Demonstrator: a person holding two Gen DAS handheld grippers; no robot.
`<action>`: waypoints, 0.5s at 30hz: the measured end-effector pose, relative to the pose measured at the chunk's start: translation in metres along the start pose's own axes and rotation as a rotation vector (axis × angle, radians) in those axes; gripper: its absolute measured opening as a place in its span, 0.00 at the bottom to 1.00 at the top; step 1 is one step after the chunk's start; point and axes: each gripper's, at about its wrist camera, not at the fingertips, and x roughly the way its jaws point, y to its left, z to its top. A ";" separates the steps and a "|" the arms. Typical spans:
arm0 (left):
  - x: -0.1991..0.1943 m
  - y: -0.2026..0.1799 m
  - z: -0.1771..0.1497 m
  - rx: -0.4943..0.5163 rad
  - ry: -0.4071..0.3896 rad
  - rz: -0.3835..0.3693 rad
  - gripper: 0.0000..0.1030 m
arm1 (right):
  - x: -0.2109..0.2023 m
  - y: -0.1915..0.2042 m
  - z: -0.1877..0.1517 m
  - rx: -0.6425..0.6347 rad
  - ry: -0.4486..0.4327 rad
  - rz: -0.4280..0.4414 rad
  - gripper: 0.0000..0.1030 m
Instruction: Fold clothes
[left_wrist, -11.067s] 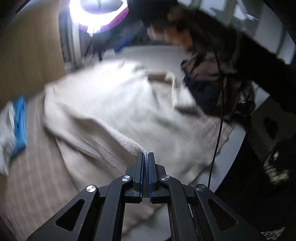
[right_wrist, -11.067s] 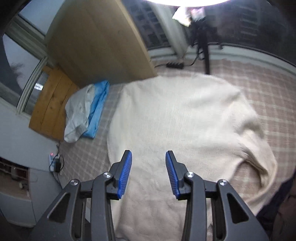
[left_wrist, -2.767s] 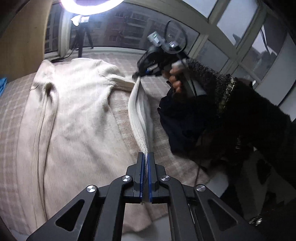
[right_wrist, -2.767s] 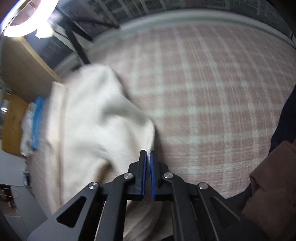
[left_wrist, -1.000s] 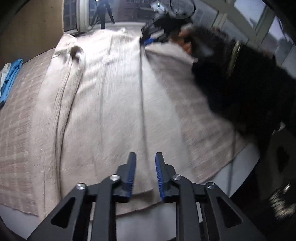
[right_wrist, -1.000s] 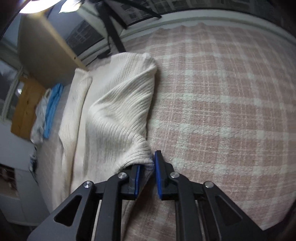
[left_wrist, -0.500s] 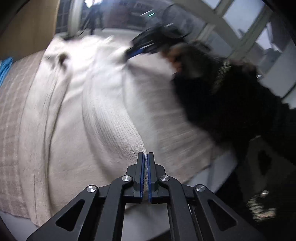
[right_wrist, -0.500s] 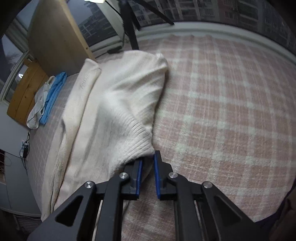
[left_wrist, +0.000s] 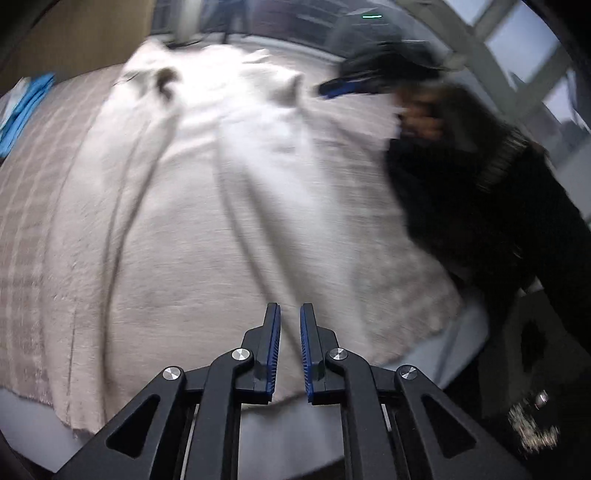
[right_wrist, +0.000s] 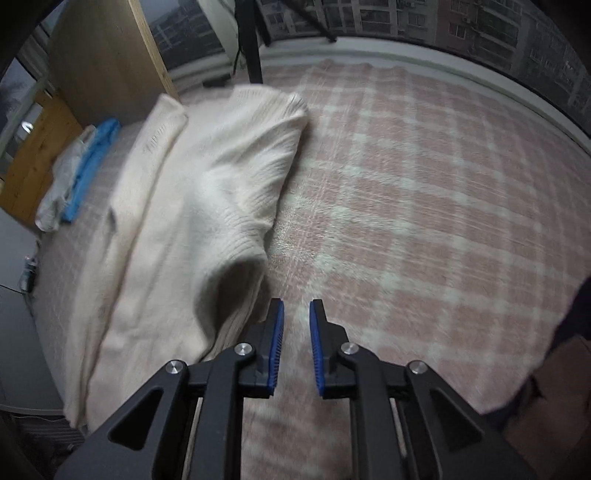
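The cream sweater (right_wrist: 192, 206) lies spread on the pink checked blanket (right_wrist: 406, 206) that covers the bed, its length running from the near edge toward the far edge by the window. Its right side looks folded in over the body, so the knit sits narrow and long, probably to make a strip ready for the next fold. A loose hump of knit stands just left of the right gripper (right_wrist: 296, 334), near the blanket's bare part; it seems freshly let go rather than pressed flat.

The right gripper has its jaws a little apart with nothing between them, only blanket showing in the gap. It points forward and down, low over the bed. In the left wrist view it shows as a blur beside the sweater's far corner (left_wrist: 341, 86), held in a dark-sleeved hand.

The left gripper (left_wrist: 290, 349) hangs over the sweater's near hem (left_wrist: 221, 332) at the bed's near edge, jaws also slightly open and empty, tilted downward.

A blue cloth (right_wrist: 88, 162) lies at the bed's left edge, well apart.
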 end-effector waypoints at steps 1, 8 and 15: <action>0.007 0.000 -0.001 -0.001 0.014 0.028 0.09 | -0.008 -0.002 0.001 0.016 -0.022 0.011 0.14; 0.026 -0.022 0.003 0.048 0.026 0.083 0.10 | -0.003 0.022 0.058 0.086 -0.116 0.105 0.33; 0.023 -0.017 0.005 -0.010 0.030 0.065 0.10 | 0.072 0.073 0.101 -0.011 -0.031 0.015 0.33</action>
